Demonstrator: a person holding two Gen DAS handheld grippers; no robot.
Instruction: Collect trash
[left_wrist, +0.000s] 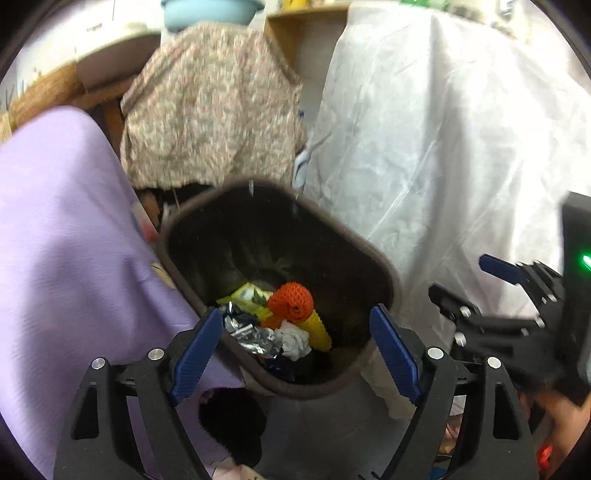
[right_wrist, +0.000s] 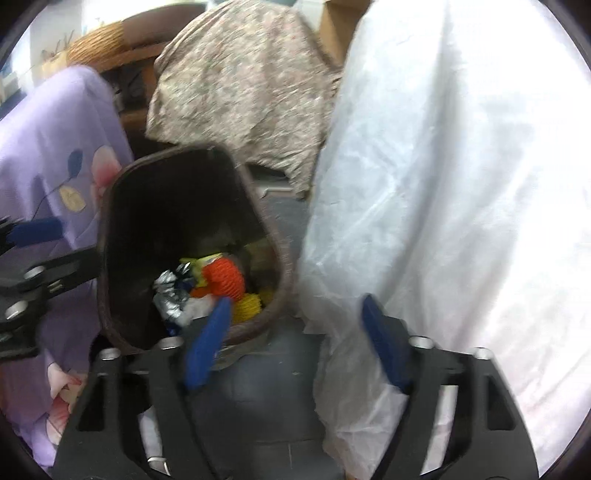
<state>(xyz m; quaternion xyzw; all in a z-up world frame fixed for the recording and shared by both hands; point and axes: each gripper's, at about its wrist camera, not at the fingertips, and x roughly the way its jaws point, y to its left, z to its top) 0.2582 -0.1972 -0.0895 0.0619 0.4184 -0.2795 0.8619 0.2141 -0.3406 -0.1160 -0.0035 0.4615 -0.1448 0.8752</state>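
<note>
We are holding the left gripper (left_wrist: 295, 350) wide open and empty right over the near rim of the brown bin (left_wrist: 384, 266), and the right gripper (right_wrist: 295, 325) is hanging just to its right, also spread wide with nothing between its blue pads, which we judge suits dropping or reaching for trash. Inside the bin the trash is lying in a heap: crumpled foil (left_wrist: 255, 336), a white tissue (left_wrist: 293, 341), an orange net (left_wrist: 291, 297), a yellow net (left_wrist: 319, 330) and a yellow-green wrapper (left_wrist: 247, 295) whose print we are finding too blurred to read. Farther off, a purple cloth (left_wrist: 62, 236) is draping on the left, a floral cloth (left_wrist: 210, 107) behind, and a white sheet (left_wrist: 443, 140) on the right, apparently covering furniture.
</note>
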